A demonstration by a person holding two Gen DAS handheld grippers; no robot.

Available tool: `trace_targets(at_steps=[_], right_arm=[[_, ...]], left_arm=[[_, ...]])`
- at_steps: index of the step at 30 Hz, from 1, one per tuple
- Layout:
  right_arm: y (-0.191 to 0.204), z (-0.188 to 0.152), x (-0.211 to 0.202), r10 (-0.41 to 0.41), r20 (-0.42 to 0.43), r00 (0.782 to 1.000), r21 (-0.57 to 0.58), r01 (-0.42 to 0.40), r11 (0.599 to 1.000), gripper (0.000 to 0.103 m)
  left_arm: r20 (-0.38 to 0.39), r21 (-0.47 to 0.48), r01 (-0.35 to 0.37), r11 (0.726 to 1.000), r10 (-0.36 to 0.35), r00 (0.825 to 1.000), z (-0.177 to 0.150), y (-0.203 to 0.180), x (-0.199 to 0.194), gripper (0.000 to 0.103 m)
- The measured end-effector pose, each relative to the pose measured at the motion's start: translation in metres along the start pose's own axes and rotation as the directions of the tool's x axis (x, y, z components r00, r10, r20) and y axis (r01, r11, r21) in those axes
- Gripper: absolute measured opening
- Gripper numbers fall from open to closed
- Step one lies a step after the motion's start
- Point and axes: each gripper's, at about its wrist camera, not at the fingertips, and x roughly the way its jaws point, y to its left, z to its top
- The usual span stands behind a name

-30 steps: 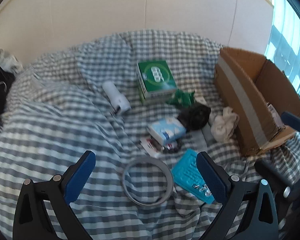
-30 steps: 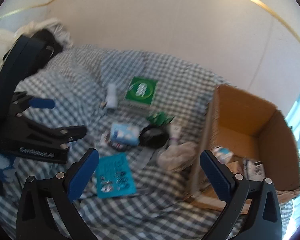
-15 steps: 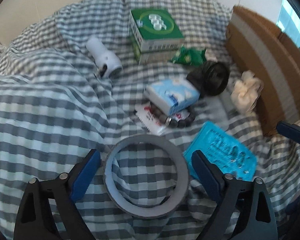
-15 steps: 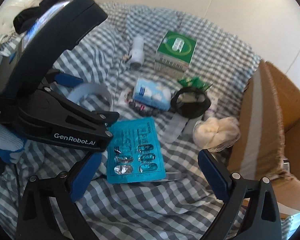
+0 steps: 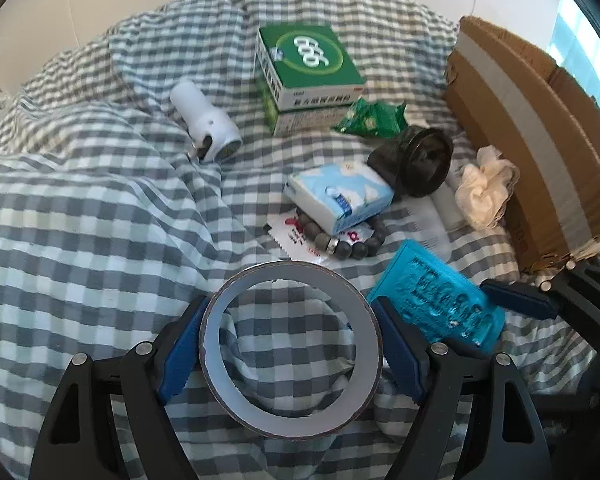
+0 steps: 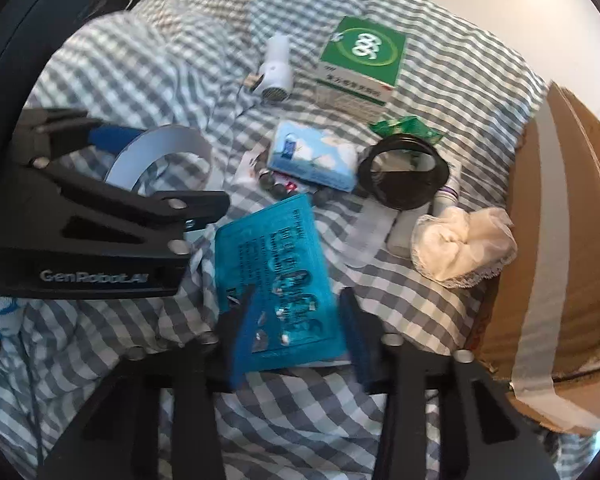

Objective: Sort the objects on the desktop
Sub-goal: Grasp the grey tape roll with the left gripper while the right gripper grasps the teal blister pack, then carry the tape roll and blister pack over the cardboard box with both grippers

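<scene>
Between my left gripper's [image 5: 290,354] pads sits the grey tape roll [image 5: 290,350], flat on the checked bedcover [image 5: 100,220]; the jaws have just been closing and now touch its rim. My right gripper [image 6: 296,336] has likewise been closing around the teal blister pack [image 6: 276,272]; blur hides whether it is actually clamped. Both picks look nearly secured. Ahead-right, the cardboard box [image 5: 540,152] stands open, with the bead bracelet [image 5: 340,240] and tissue pack [image 5: 336,196] crowding the path.

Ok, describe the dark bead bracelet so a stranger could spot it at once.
Start at the cardboard box, then look left to the pale blue tissue pack. The bead bracelet curls out from under its near edge: the only string of round dark beads.
</scene>
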Motion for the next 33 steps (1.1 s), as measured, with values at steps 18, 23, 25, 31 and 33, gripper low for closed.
trace_targets(at_steps=[18, 23, 25, 31, 33], right_arm=[[-0.016, 0.002, -0.043, 0.052, 0.153, 0.987, 0.117, -0.07, 0.991, 0.004], [-0.022, 0.005, -0.061, 0.036, 0.211, 0.977, 0.139, -0.066, 0.988, 0.002], [-0.023, 0.005, -0.065, 0.029, 0.223, 0.974, 0.145, -0.063, 0.987, 0.002], [-0.029, 0.007, -0.086, 0.018, 0.286, 0.958, 0.166, -0.068, 0.984, 0.002], [-0.032, 0.008, -0.095, 0.017, 0.31, 0.951, 0.173, -0.074, 0.982, 0.002]], left_arm=[[0.128, -0.027, 0.005, 1.0, -0.001, 0.992, 0.011, 0.005, -0.055, 0.082], [0.163, -0.045, 0.02, 0.999, -0.012, 0.987, 0.016, 0.009, -0.07, 0.082], [0.175, -0.051, 0.022, 0.998, -0.013, 0.984, 0.018, 0.01, -0.075, 0.082], [0.212, -0.063, 0.046, 0.997, -0.032, 0.977, 0.025, 0.011, -0.092, 0.082], [0.225, -0.064, 0.054, 0.996, -0.038, 0.974, 0.028, 0.01, -0.098, 0.082]])
